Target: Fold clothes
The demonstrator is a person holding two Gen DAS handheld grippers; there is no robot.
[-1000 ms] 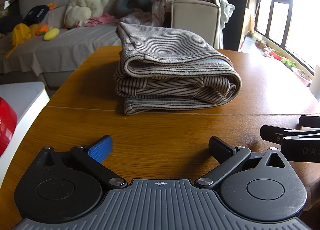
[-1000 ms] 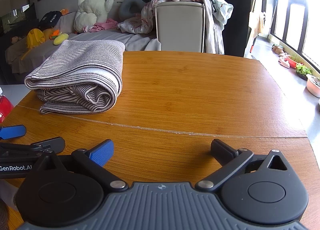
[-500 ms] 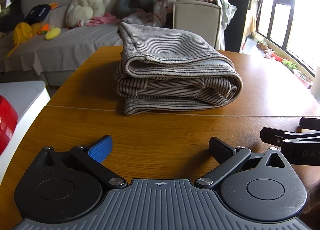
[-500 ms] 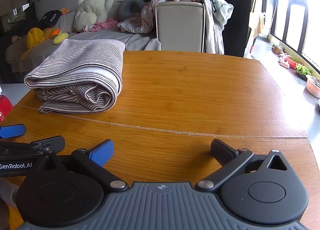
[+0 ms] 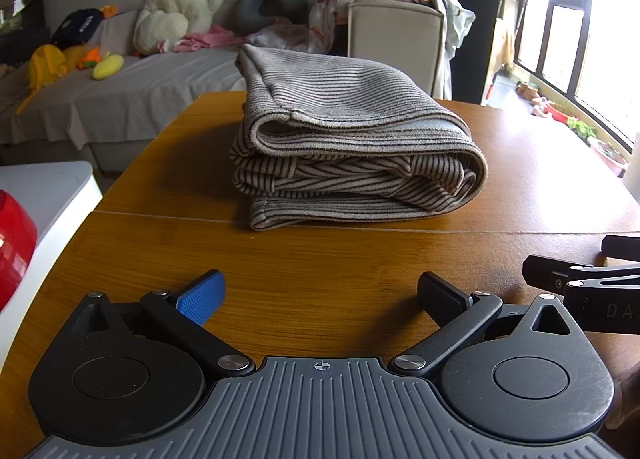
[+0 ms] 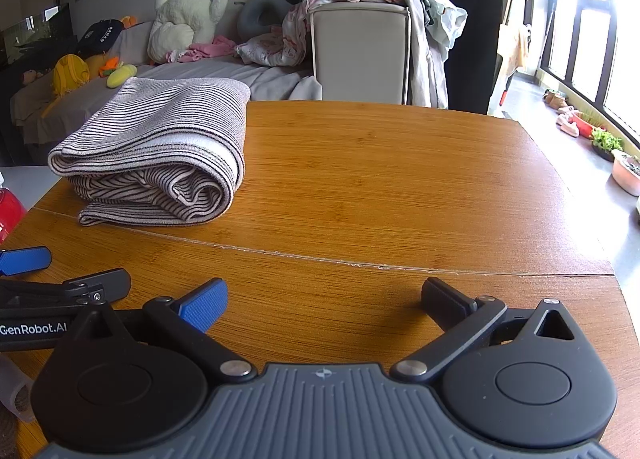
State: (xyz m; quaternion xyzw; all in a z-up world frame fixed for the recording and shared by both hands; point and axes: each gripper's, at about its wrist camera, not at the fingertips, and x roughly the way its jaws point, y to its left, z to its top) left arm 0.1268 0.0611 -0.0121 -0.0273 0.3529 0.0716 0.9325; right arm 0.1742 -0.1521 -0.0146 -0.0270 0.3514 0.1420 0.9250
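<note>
The surface (image 6: 400, 187) was wood-grained, orange-brown and smooth, with a soft sheen that glared near the window. The folded striped garment (image 5: 352, 147) was a soft, matt knit cloth, finely ribbed, its edges slightly fuzzy. The left gripper (image 5: 320, 295) was matt black plastic with a ribbed grey body and small shiny metal pivot pins; one finger pad (image 5: 200, 301) was blue and finely textured. The right gripper (image 6: 324, 299) looked the same. The plush duck (image 6: 188, 15) on the sofa was fluffy cream fabric.
</note>
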